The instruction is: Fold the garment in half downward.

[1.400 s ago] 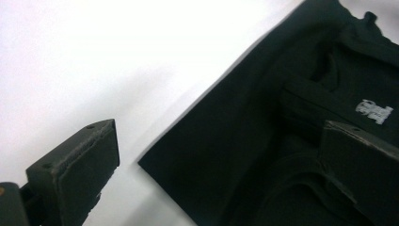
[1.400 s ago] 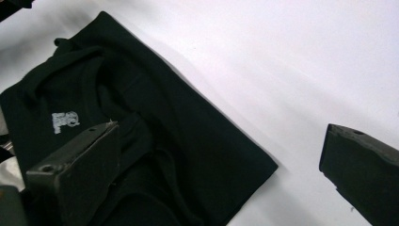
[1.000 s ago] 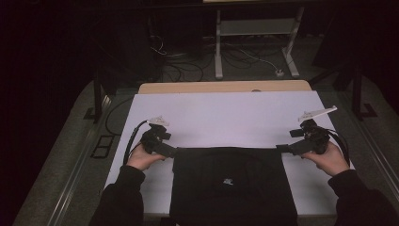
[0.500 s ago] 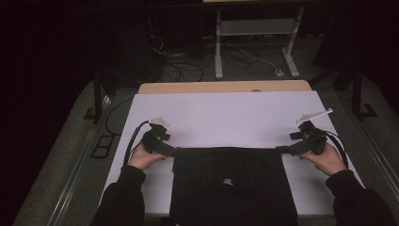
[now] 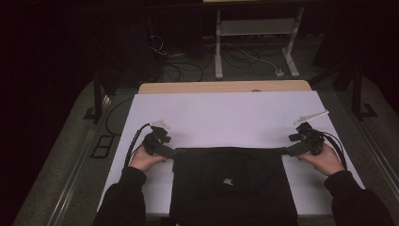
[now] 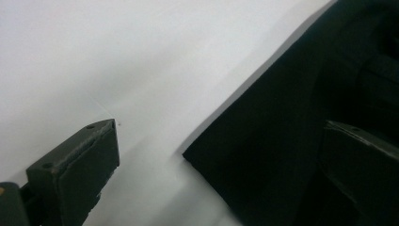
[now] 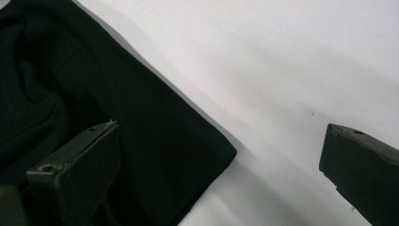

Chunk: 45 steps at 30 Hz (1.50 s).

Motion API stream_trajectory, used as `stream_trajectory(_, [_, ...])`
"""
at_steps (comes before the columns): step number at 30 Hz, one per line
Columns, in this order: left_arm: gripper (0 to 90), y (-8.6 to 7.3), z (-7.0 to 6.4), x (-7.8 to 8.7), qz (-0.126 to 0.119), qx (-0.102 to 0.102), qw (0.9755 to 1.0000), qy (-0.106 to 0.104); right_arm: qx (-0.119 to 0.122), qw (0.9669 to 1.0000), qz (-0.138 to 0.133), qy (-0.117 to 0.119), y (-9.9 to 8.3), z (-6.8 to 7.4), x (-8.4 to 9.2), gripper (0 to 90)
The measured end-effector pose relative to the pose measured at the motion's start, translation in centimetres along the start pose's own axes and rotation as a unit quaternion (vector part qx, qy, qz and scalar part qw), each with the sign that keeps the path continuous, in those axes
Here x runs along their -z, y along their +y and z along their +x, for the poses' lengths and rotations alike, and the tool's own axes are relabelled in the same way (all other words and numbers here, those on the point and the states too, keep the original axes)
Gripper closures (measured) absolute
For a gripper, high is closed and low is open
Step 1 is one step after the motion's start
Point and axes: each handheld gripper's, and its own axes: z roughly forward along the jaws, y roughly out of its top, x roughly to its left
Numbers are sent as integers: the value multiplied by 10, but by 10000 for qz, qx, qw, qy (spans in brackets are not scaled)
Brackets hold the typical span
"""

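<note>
Left gripper (image 5: 173, 152): jaws apart, straddling far-left corner of black garment (image 5: 233, 183), nothing clamped.
Right gripper (image 5: 285, 152): jaws apart at garment's far-right corner.
Garment: folded flat on white sheet (image 5: 226, 115), near edge overhanging toward you.
Risk: you pinch top layer only; fold opens.
Risk: uneven pull skews garment; overhang drags it off.

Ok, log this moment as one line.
left gripper: open, at garment's far-left corner | right gripper: open, at far-right corner | black garment: flat on white table
</note>
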Motion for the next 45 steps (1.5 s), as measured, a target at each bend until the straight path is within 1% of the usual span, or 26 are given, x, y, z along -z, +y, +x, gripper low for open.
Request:
stream_trajectory(5, [0,-1,0,-2,34,-17,10000,-25,40,10000,69,-2,-1,0,-5,0])
stream_trajectory(11, [0,-1,-1,-5,87,-40,9999,-102,-1,9999,98,54,-4,-3,-9,51])
stream_trajectory(13, [0,-1,-2,-6,141,-67,9998,-123,15,9999,123,42,-4,-3,-10,79])
stream_trajectory(16, [0,-2,-3,-8,192,-78,9997,-104,28,10000,75,54,-5,-3,-10,138])
stream_trajectory(18, [20,-2,-3,-8,231,-80,9996,-116,6,9999,99,29,-5,-4,-10,150])
stream_trajectory(21, [51,-2,-3,-9,252,-92,9996,-99,4,9999,117,18,-6,-4,-12,207])
stream_trajectory(22, [66,-2,-3,-9,234,-80,9997,-90,12,9999,135,11,-6,-4,-12,223])
stream_trajectory(24, [123,-2,-4,-9,225,-109,9997,-59,12,9999,146,-4,-6,-4,-12,259])
stream_trajectory(26, [141,-2,-5,-9,209,-125,9997,-54,25,9999,149,-16,-6,-4,-13,281])
stream_trajectory(27, [158,-1,-6,-10,198,-134,9997,19,14,9999,151,-15,-6,-4,-13,296])
stream_trajectory(28, [182,-1,-6,-10,206,-161,9996,46,9,9999,150,-35,-6,-4,-13,313])
stream_trajectory(30, [196,-1,-7,-10,204,-168,9996,25,-41,9998,155,-74,-6,-4,-14,318])
stream_trajectory(32, [214,-1,-6,-9,220,-173,9996,62,-41,9998,170,-74,-6,-4,-15,355])
stream_trajectory(33, [218,-1,-6,-9,184,-123,9997,46,-45,9998,175,-84,-6,-4,-16,367])
stream_trajectory(34, [230,-1,-5,-9,191,-127,9997,62,-21,9998,185,-112,-6,-4,-17,403])
stream_trajectory(36, [282,-1,-4,-8,159,-98,9998,110,-17,9997,203,-120,-6,-3,-17,440])
stream_trajectory(37, [305,-1,-4,-7,158,-124,9998,94,-11,9997,213,-117,-6,-3,-18,465])
stream_trajectory(38, [352,-2,-3,-7,197,-224,9995,86,4,9997,229,-99,-6,-3,-18,490])
stream_trajectory(39, [398,-2,-4,-7,196,-249,9994,119,4,9997,243,-91,-6,-2,-19,512])
stream_trajectory(40, [426,-1,-4,-7,198,-238,9995,95,-5,9997,238,-78,-6,-2,-19,544])
stream_trajectory(41, [462,-1,-4,-7,207,-231,9995,46,-17,9997,237,-44,-5,-3,-19,574])
stream_trajectory(43, [499,-1,-5,-7,220,-278,9993,80,-58,9997,238,39,-5,-3,-20,606])
stream_trajectory(45, [541,-1,-5,-8,204,-260,9994,103,-44,9996,253,113,-6,-3,-21,646])
